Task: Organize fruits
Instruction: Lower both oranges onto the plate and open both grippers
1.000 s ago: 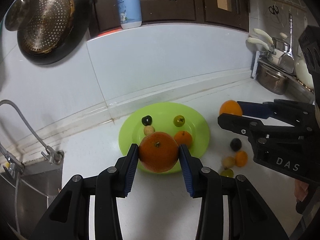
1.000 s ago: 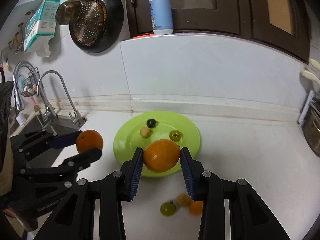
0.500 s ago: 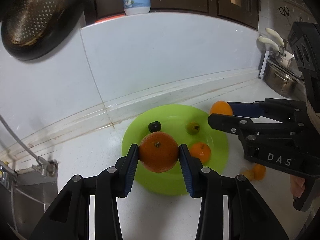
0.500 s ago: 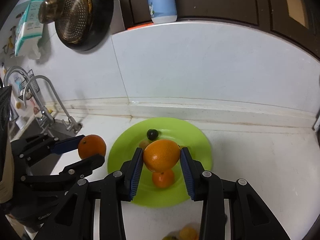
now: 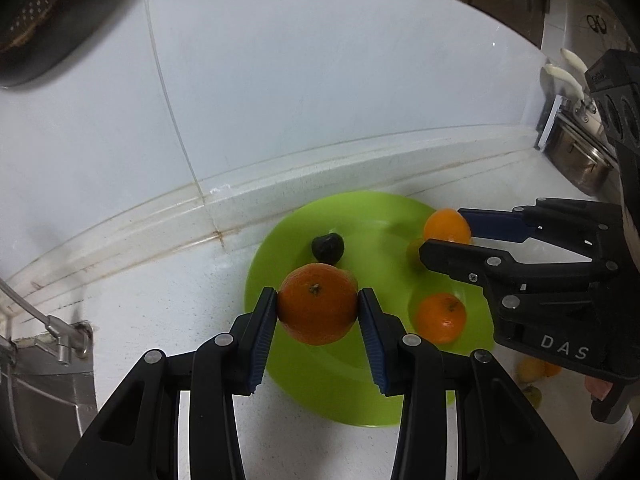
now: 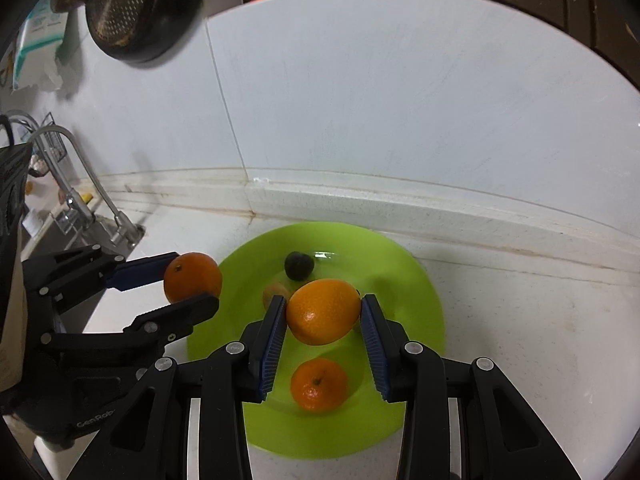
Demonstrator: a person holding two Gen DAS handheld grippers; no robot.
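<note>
My left gripper [image 5: 318, 312] is shut on a dark orange mandarin [image 5: 317, 303] above the left edge of a lime green plate [image 5: 340, 388]. My right gripper [image 6: 324, 316] is shut on a lighter orange [image 6: 323, 311] above the middle of the same plate [image 6: 416, 280]. On the plate lie a small mandarin [image 6: 319, 385], a dark fruit [image 6: 299, 265] and a small tan fruit [image 6: 276, 292], partly hidden. The right gripper with its orange [image 5: 447, 226] shows in the left wrist view; the left gripper's mandarin [image 6: 193, 277] shows in the right wrist view.
A few small fruits [image 5: 534, 370] lie on the white counter right of the plate. A sink with a tap [image 6: 80, 184] is at the left. A dark pan [image 6: 148, 4] hangs on the wall. Pots in a rack [image 5: 580, 160] stand far right.
Both grippers have moved forward and down toward the plate with their fruit still held. The plate and its fruit now look larger and closer.
</note>
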